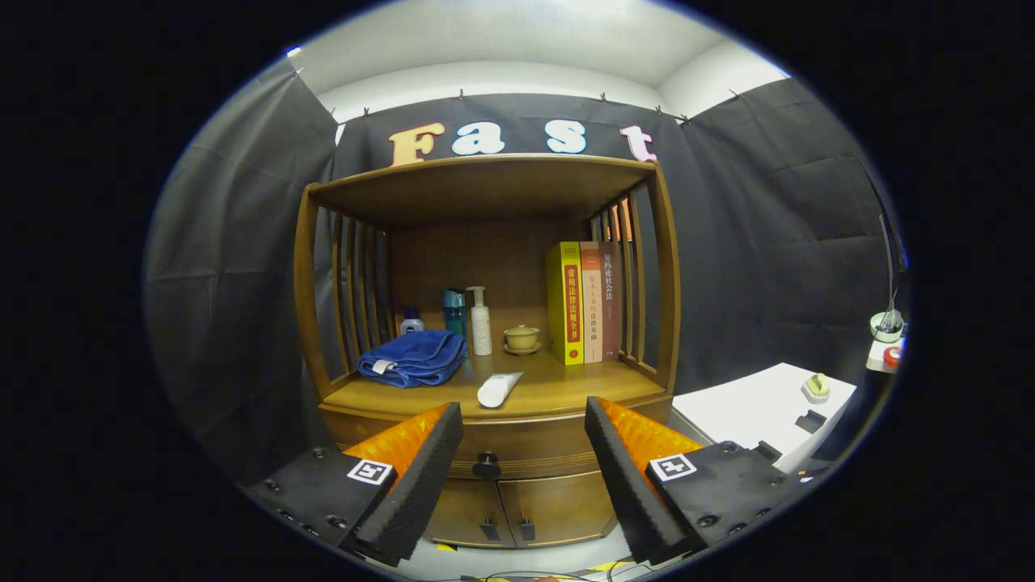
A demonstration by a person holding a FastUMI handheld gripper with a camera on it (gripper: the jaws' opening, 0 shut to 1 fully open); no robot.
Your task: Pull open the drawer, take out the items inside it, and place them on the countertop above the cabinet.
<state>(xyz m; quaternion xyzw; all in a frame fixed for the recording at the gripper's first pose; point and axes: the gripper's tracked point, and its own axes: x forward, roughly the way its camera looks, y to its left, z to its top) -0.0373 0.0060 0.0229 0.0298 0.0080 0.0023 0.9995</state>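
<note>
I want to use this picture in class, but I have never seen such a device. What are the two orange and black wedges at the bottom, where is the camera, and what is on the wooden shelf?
The wedges are the two fingers of a hand-held gripper; a person carries it, with no robot arm. The camera rides on the gripper and looks forward along the fingers, hence the round, bulging view. The fingers stand apart and hold nothing. Between them, just ahead, is the dark knob of the cabinet's drawer, which is closed. On the countertop above it lie a folded blue towel and a white tube. Behind these stand small bottles, a lidded cup on a saucer and three upright books. To the side, beyond the fingers, is a white table.
</note>
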